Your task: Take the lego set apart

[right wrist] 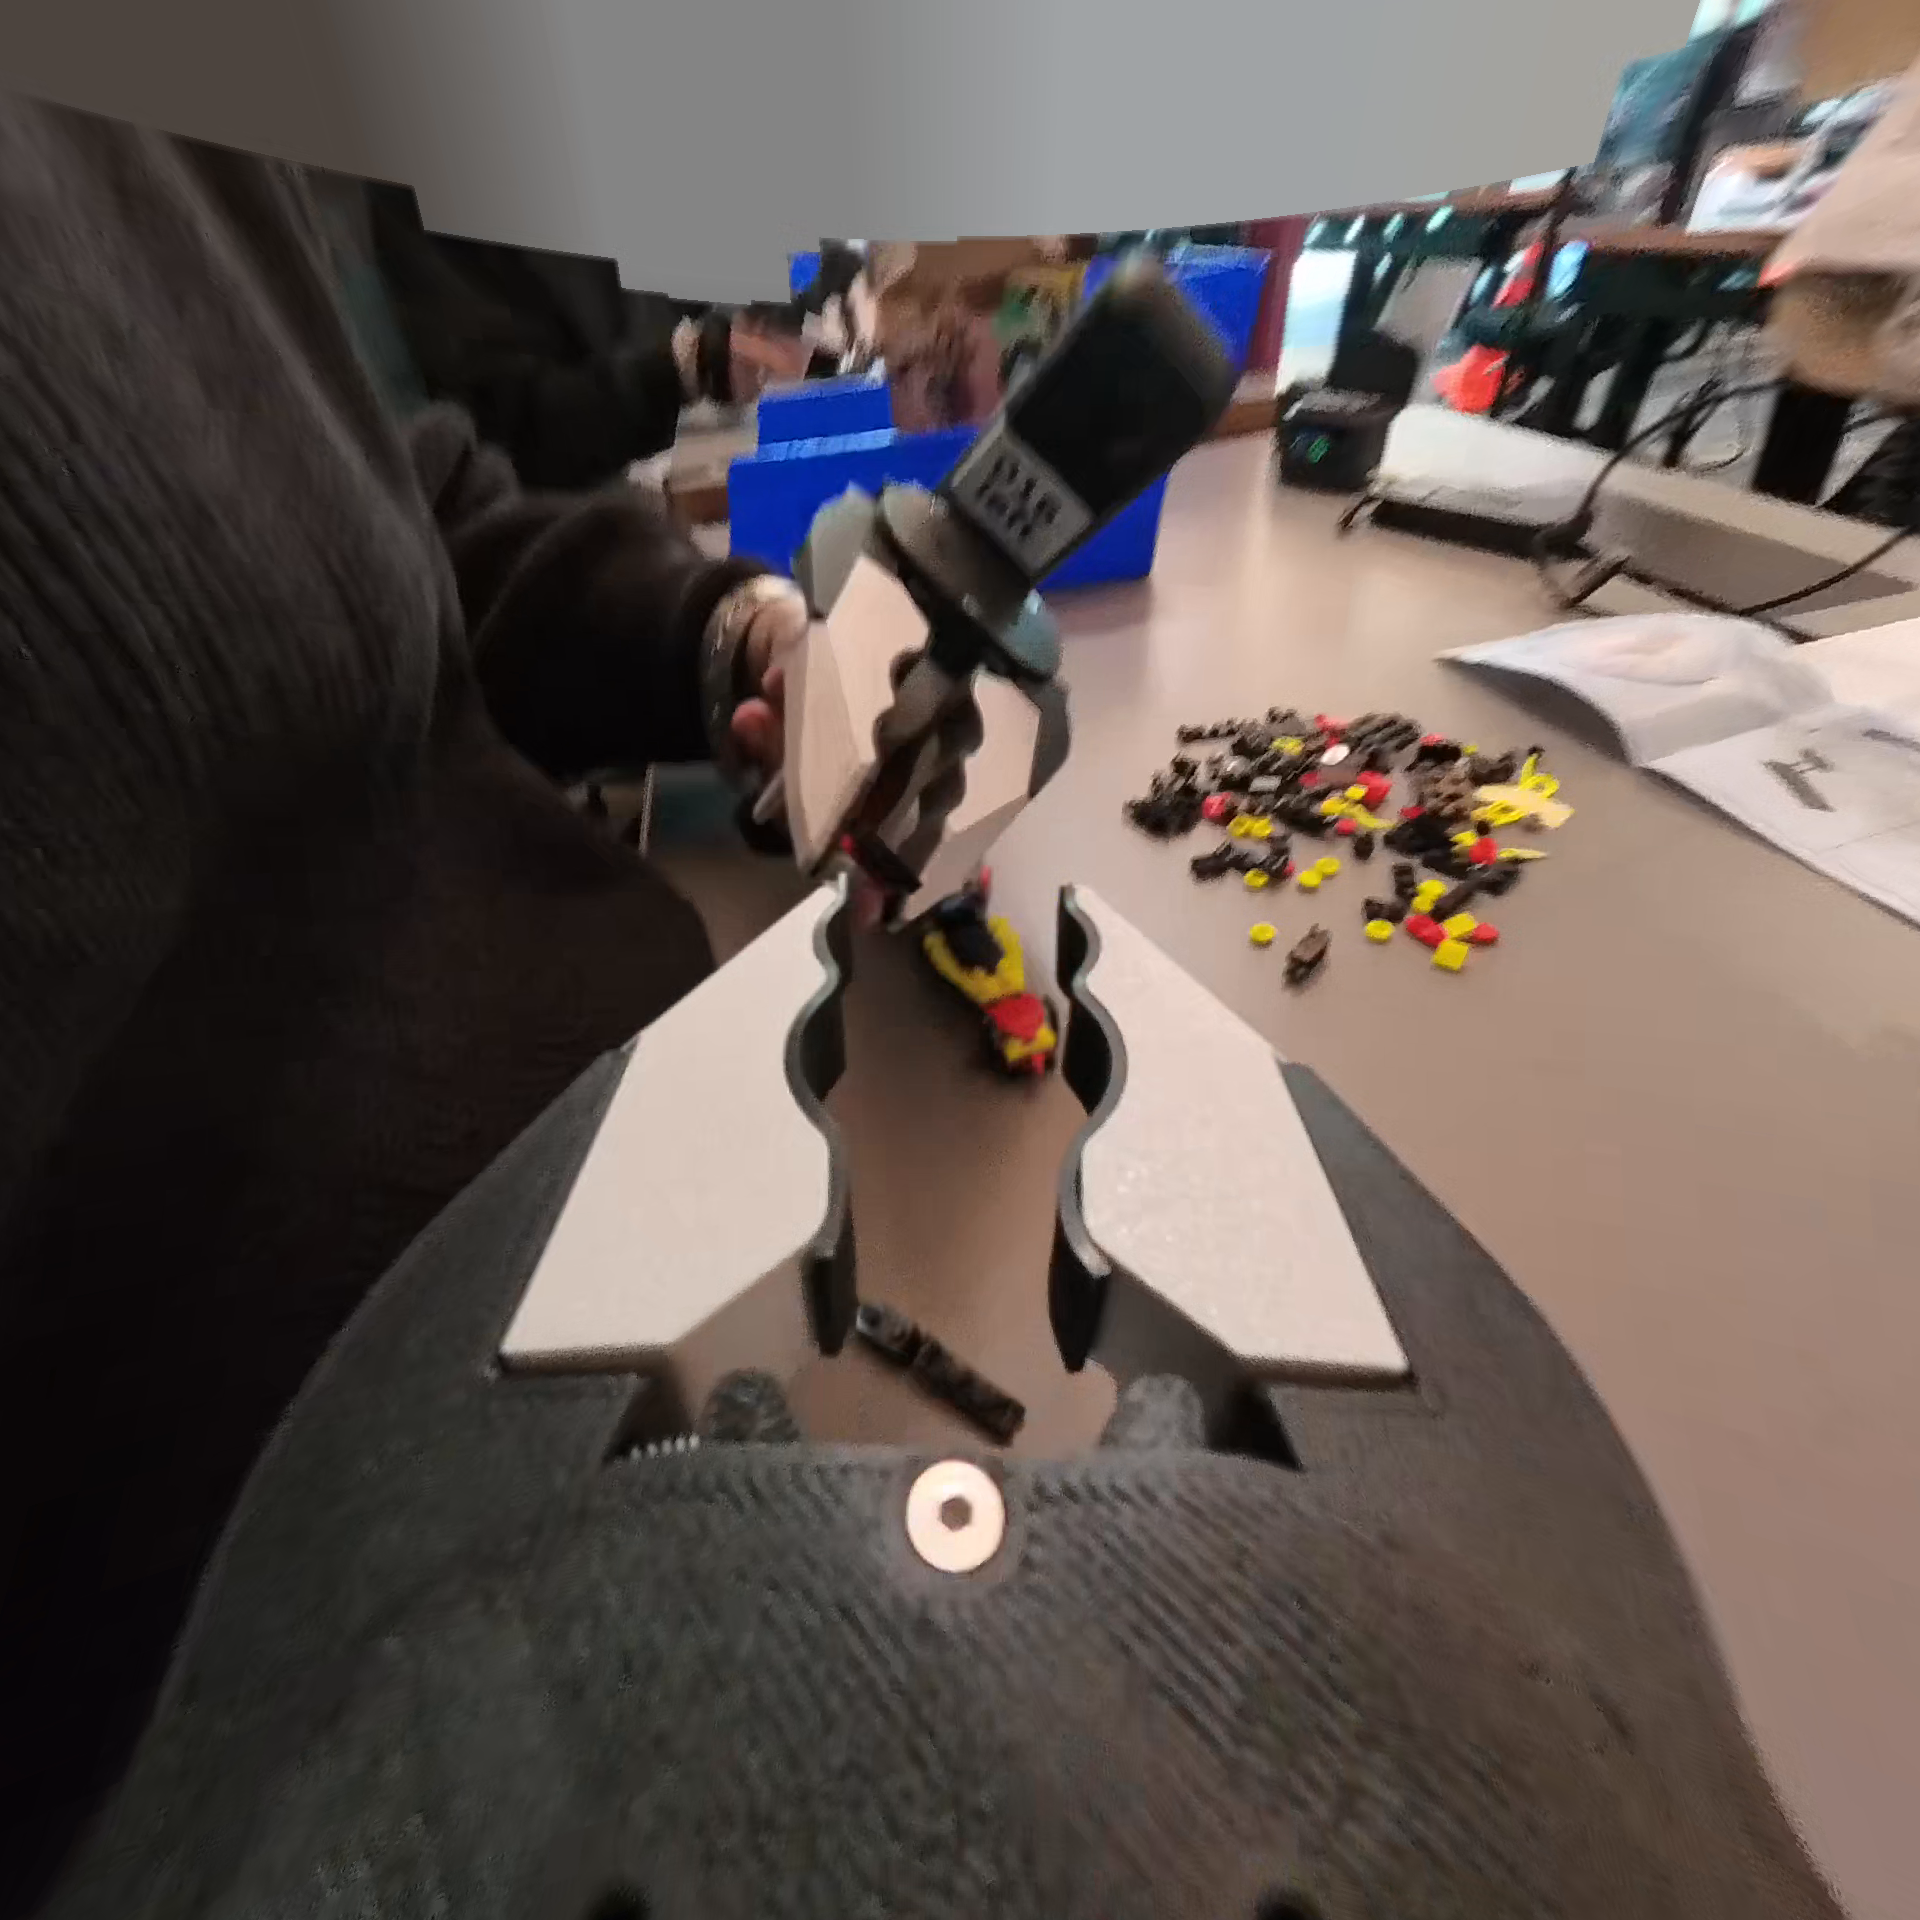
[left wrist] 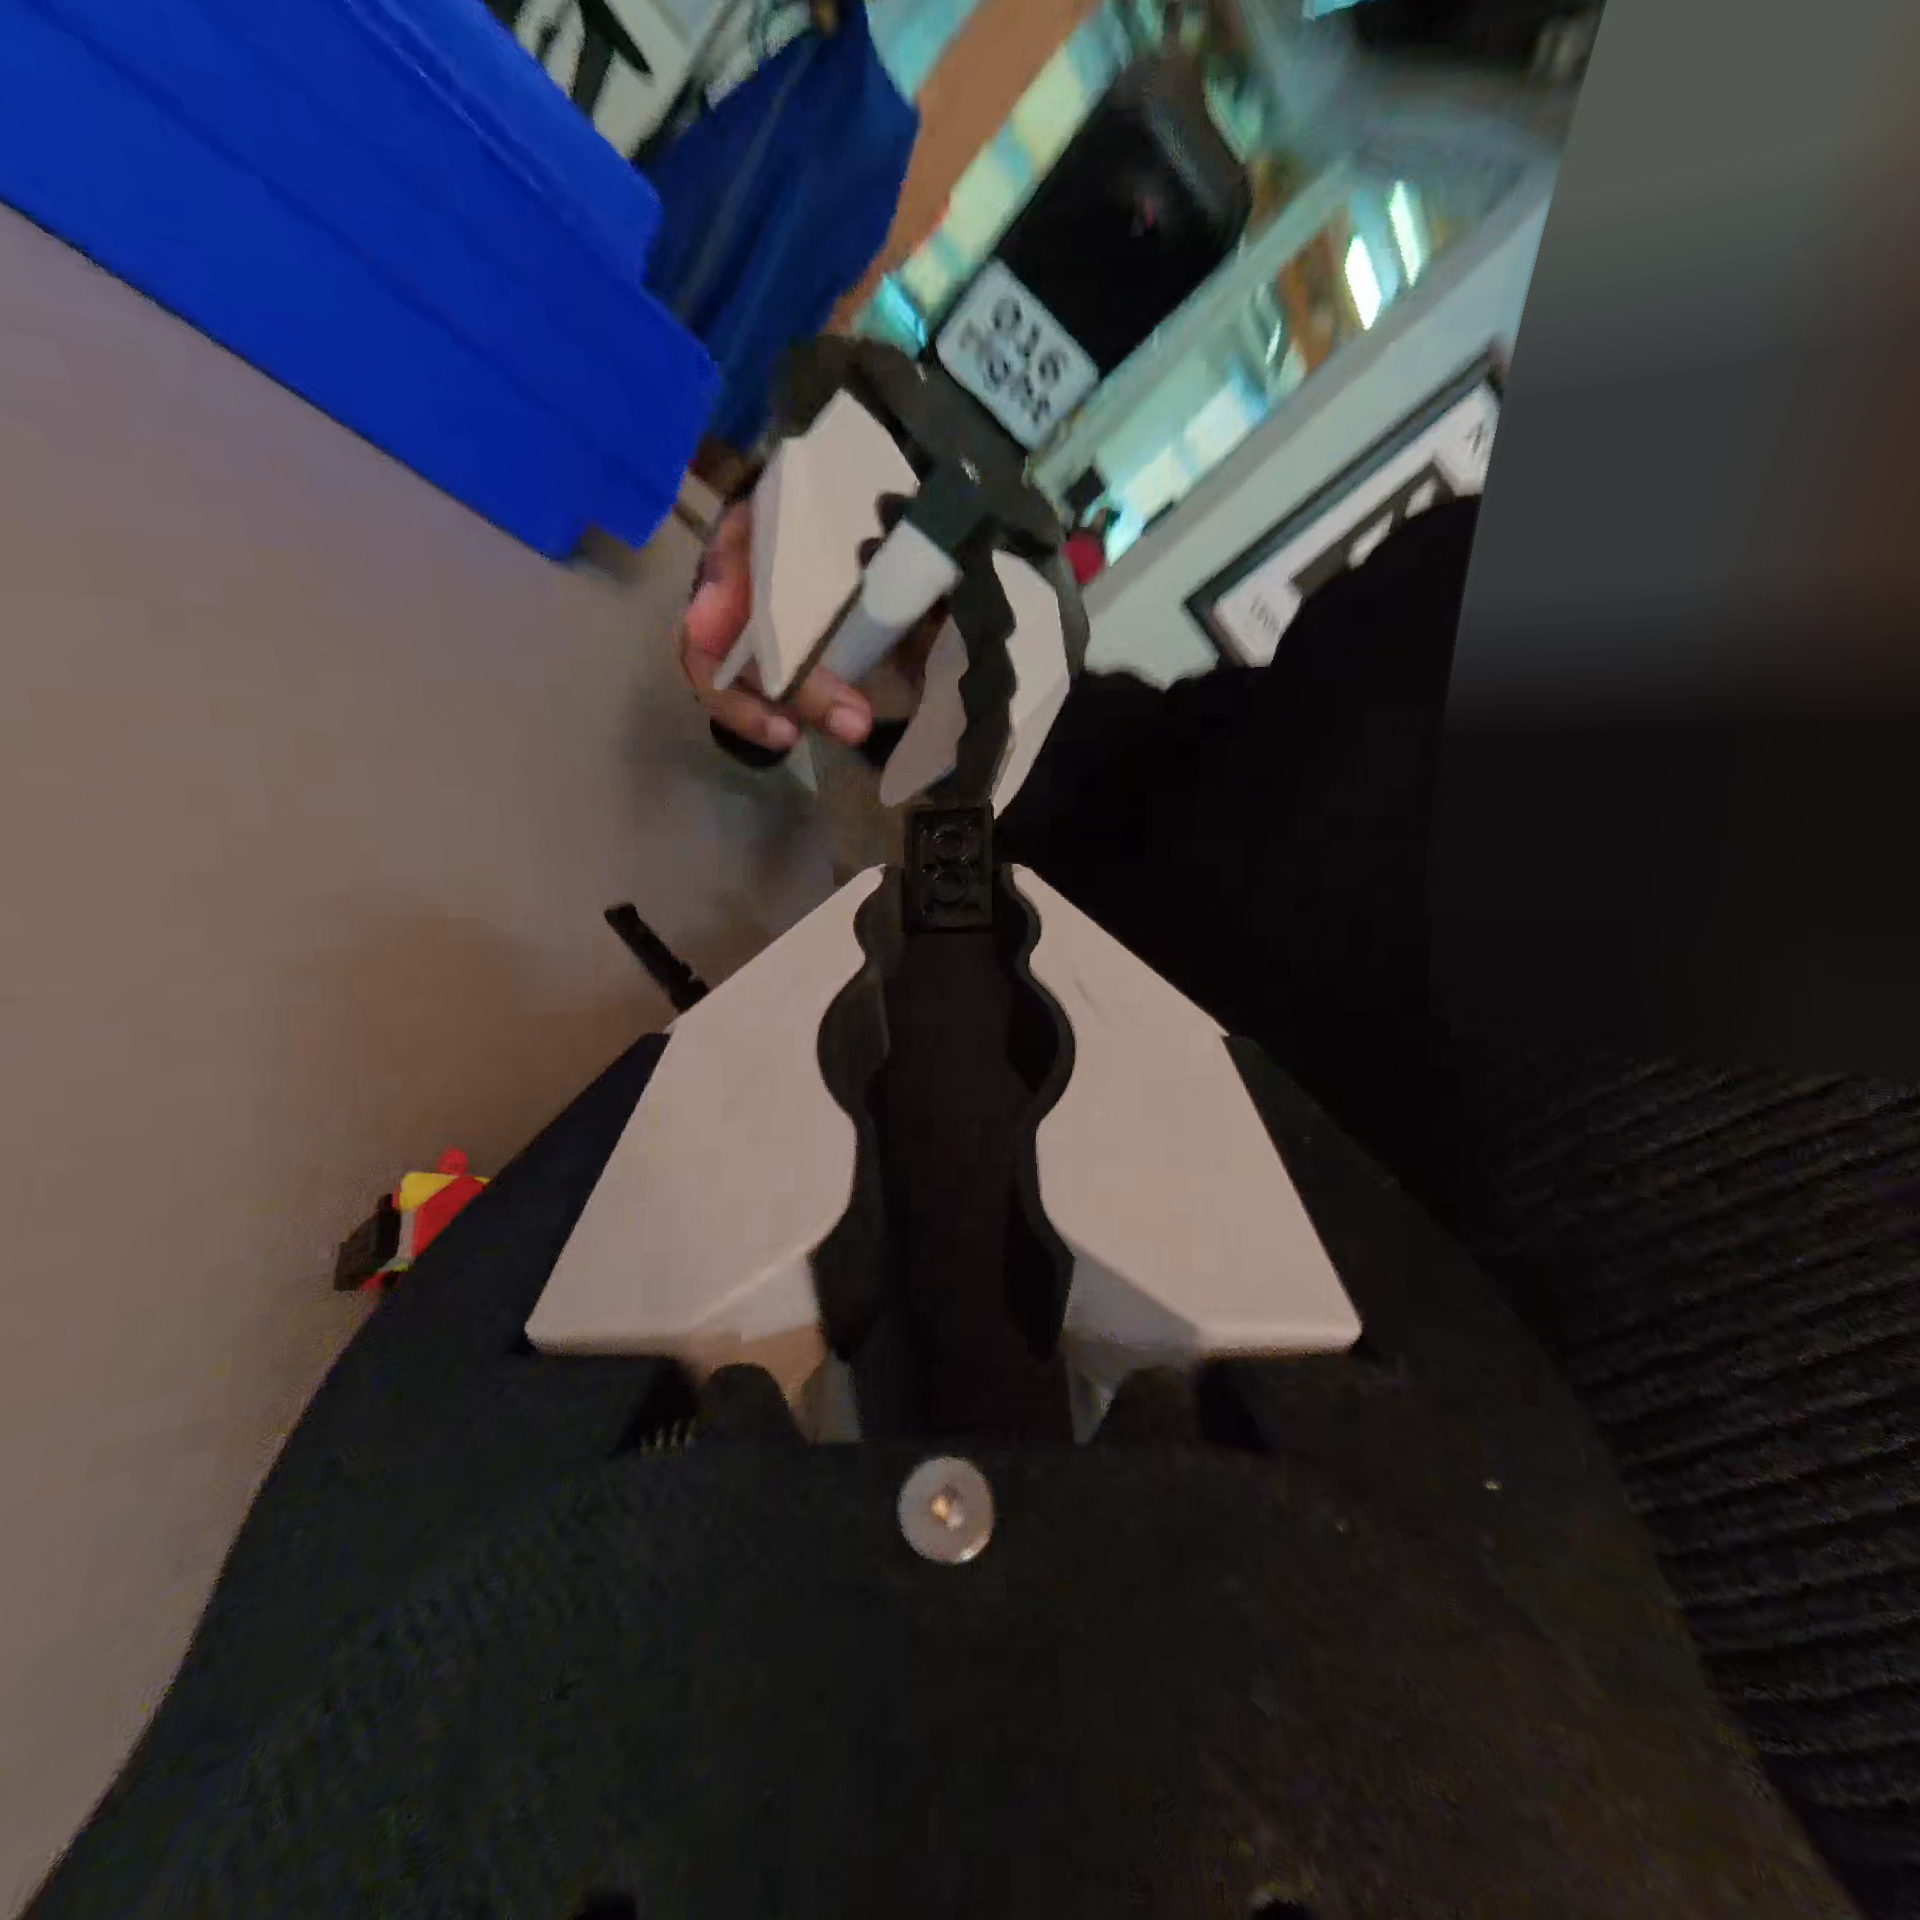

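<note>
Left tongs (left wrist: 948,883) pinch a small black piece (left wrist: 947,868), right tongs (right wrist: 951,904) gape empty; it may slip off my tips.

The loose lego pieces (right wrist: 1340,821) blur together, and the left gripper (right wrist: 883,873) perhaps hides a small piece.

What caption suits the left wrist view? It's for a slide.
Left tongs pinch a small black studded brick above the table.

Bare counter (right wrist: 1351,1195) lies open right of the half-built model (right wrist: 997,987). Farther right, the loose brick pile (right wrist: 1351,810) and paper sheets (right wrist: 1714,727) block passage; blue bins (right wrist: 935,488) wall the back.
</note>
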